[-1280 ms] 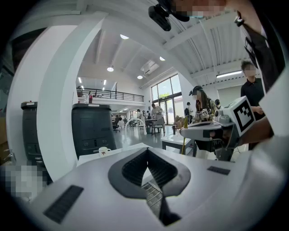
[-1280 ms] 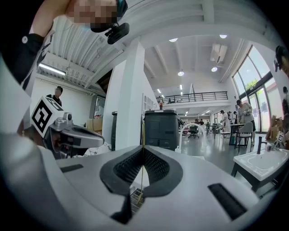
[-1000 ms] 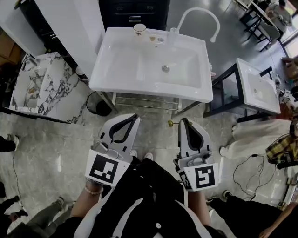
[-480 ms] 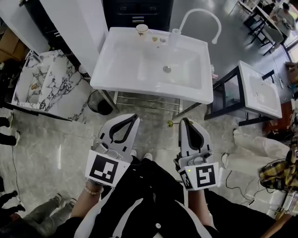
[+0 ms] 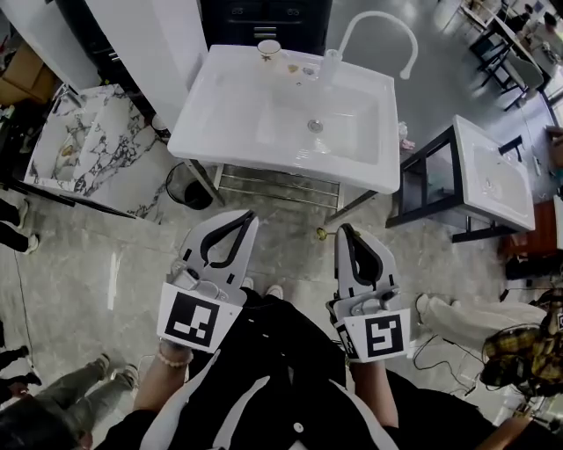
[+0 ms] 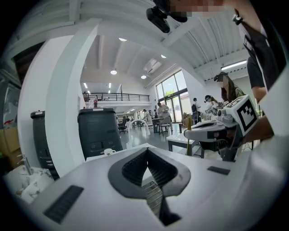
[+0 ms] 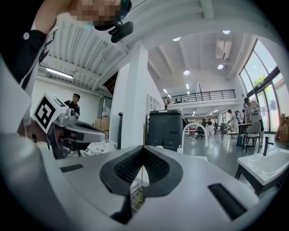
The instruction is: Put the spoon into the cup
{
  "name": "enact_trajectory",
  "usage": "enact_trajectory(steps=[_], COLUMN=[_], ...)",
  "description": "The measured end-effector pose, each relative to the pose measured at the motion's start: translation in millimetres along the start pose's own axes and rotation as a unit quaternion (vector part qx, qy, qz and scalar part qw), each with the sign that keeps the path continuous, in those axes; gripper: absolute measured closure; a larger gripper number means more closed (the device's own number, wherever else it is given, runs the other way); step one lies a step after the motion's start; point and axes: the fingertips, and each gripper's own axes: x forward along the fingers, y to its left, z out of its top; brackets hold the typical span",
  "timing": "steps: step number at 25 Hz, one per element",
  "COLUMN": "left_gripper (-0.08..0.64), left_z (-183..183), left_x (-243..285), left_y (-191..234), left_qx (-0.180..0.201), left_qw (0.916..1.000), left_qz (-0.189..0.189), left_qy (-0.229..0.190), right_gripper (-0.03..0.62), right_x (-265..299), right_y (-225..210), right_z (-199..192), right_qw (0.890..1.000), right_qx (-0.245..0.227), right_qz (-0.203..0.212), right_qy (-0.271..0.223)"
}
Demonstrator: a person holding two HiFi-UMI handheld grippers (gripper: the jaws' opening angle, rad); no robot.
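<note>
Both grippers have been carried slightly toward the sink (image 5: 220,114) at 12 o'clock since a second ago; their jaw states are unchanged. The spoon (image 5: 322,233) is pinched in the closed right gripper (image 5: 346,229), its long axis upright, one gilt end seen from above. The left gripper (image 5: 248,214) is closed on nothing. The cup (image 5: 269,49) is set on the sink's far rim, at 12 o'clock.

**A:** so what's all the stuff actually sitting on?

**B:** a white sink (image 5: 207,119), top middle of the frame. The cup (image 5: 269,49) is on its back ledge, with some small bits (image 5: 296,68) just beside it, too tiny to tell. Then there's a clear bottle (image 5: 331,63) by the tap (image 5: 376,16).

**A:** and the basin?

**B:** just shows the drain (image 5: 315,126).
</note>
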Motion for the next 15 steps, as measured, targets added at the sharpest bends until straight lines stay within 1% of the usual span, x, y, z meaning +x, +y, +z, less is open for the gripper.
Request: enact_trajectory(steps=[5,8,11,15], left_gripper=[0.56,0.56,0.56,0.56], left_z=[2.3,1.6,1.2,2.8], left_x=[0.0,0.6,0.3,0.5], left_y=[-13.4,-22.1,-25.8,-20.7], left_qx=[-0.012,-0.021,-0.016,-0.014], left_qw=[0.9997,0.9996,0.9996,0.9993], left_qz=[0.019,0.02,0.023,0.033], left_qy=[-0.001,-0.004,-0.006,-0.008], right_gripper=[0.588,0.588,0.588,0.588], right_x=[-11.6,-15.3,-15.0,-10.6], right_y=[-7.9,-11.9,-13.5,-12.8], right_z=[-2.0,-5.0,-8.0,-7.9], right_qw=[1.0,0.999,0.999,0.999], right_qx=[0.009,0.01,0.011,0.01], right_qz=[0.019,0.031,0.039,0.044], right_qy=[0.002,0.0,0.0,-0.005])
